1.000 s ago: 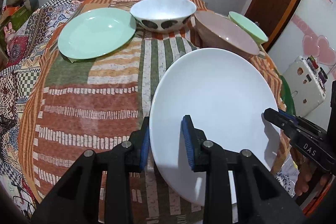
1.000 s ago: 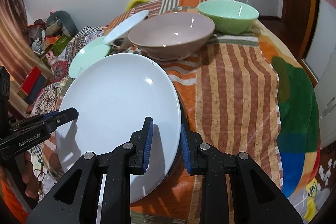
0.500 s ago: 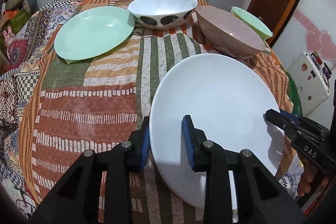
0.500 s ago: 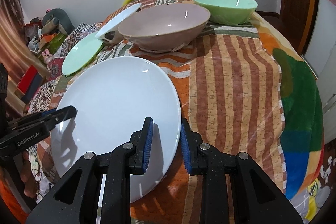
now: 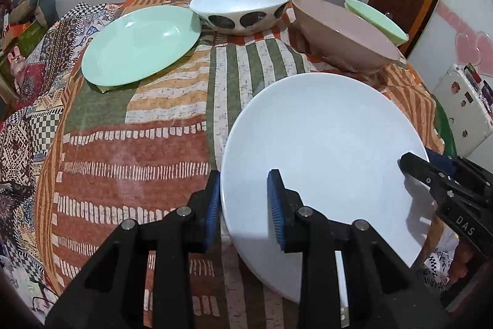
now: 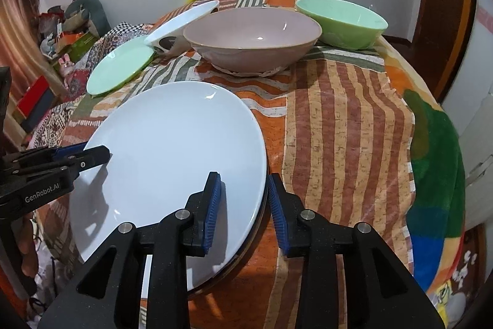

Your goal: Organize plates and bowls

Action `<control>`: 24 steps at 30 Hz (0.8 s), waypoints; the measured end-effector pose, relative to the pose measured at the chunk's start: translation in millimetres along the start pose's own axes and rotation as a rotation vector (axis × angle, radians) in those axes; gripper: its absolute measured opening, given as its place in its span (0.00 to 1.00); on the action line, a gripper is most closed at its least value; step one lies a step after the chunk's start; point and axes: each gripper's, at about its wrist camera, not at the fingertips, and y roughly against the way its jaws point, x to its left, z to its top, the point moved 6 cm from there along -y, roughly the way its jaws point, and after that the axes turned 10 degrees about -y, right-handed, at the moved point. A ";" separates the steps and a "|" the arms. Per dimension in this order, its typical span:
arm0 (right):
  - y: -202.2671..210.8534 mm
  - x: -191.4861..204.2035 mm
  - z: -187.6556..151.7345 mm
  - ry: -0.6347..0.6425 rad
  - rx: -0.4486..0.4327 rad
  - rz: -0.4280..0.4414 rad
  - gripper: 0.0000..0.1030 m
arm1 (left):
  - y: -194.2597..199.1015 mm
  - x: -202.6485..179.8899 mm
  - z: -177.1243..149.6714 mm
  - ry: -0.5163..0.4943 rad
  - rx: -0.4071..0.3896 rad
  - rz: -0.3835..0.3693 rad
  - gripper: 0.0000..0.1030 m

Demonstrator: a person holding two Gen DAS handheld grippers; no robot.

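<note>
We've got the big round white plate (image 5: 323, 150) down on the striped patchwork-cloth surface (image 5: 138, 150) now, where a second ago we carried it tilted between both tools, so this placement looks nearly finished.

Starting left: the left hand-held gripper (image 5: 243, 202) straddles the plate's near-left rim, narrowly parted, the outer pad against the edge and the inner pad over the plate's face; whether it truly pinches we can't tell. Ahead and left of it there's open cloth, then the round mint-green plate (image 5: 140, 43) well apart. Straight ahead sits the white bowl with dark spots (image 5: 243, 6), touching or just beside that green plate.

Moving right: the right hand-held gripper (image 6: 243, 205) is opening, the plate's right rim between its pads with a gap showing on the outer side. Ahead of it, the dusty-pink bowl (image 6: 252, 36) stands near the plate's far rim, the mint-green bowl (image 6: 342, 20) behind. To its right, bare cloth runs to the surface's edge, good room for backing out.
</note>
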 end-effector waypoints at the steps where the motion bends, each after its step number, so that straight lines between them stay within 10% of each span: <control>1: 0.1 -1.0 0.5 -0.001 0.003 0.003 0.30 | 1.5 1.5 0.5 0.003 -0.005 0.004 0.29; 16: 35.2 17.1 42.2 -0.011 -0.106 0.064 0.35 | 63.7 40.3 23.4 0.017 -0.136 0.066 0.31; 24: 28.5 60.1 64.8 0.038 -0.135 0.143 0.48 | 90.3 97.5 43.2 0.078 -0.227 0.162 0.58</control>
